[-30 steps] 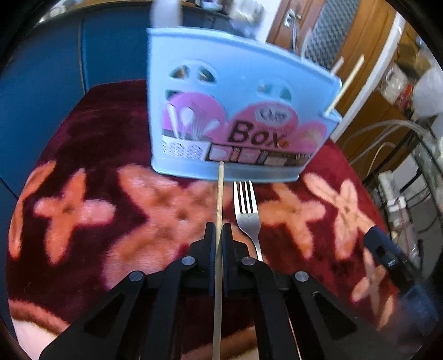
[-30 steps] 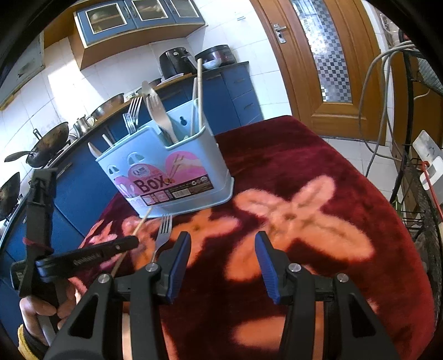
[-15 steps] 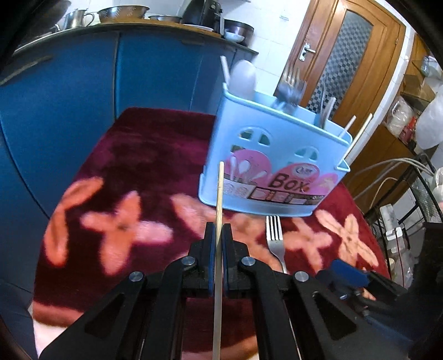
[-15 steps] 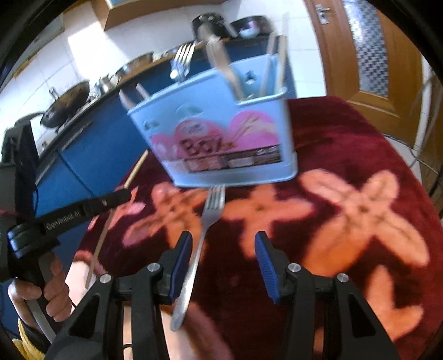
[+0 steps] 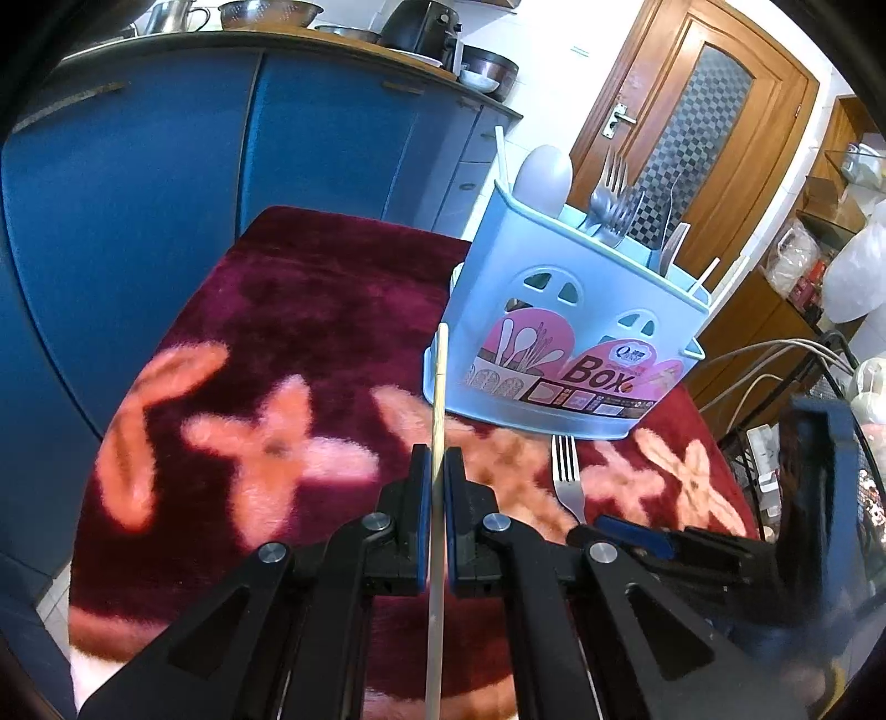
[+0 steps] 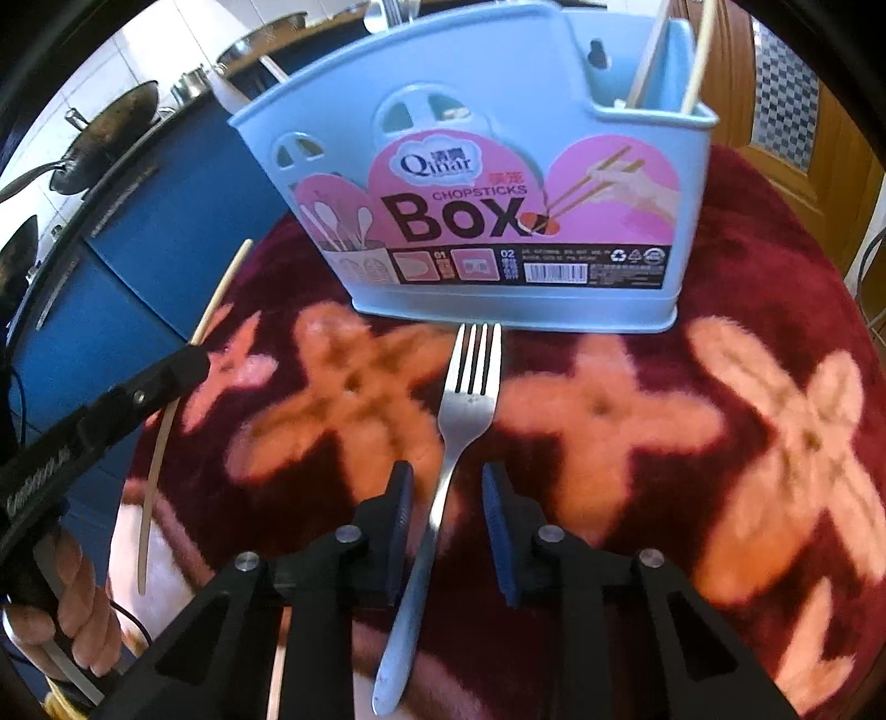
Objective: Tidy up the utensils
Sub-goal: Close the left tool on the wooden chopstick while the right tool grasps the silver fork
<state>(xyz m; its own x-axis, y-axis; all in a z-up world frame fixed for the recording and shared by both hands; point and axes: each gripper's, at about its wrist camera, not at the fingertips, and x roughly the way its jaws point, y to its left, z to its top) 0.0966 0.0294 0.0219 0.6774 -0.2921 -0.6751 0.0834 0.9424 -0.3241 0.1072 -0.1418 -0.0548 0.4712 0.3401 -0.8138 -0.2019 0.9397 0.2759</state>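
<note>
Two claws working: my left gripper (image 5: 436, 487) pinches a chopstick (image 5: 437, 443) upright for the chopsticks box (image 6: 498, 183), my right gripper (image 6: 446, 520) gapes astride the fork (image 6: 454, 437) lying before that box, mid-rug (image 6: 747, 266).

Both views bright, daylight, colours saturated. Heavy fisheye bending with black vignette in all corners. Right wrist: glare on wall tiles (image 6: 166, 50) at 11 o'clock, rug (image 6: 775, 443) soft at 3 o'clock. Left wrist: blur at 4 o'clock.

Right gripper (image 6: 446, 523) open, straddling fork (image 6: 443, 471) handle; tines near box (image 6: 498, 183).
</note>
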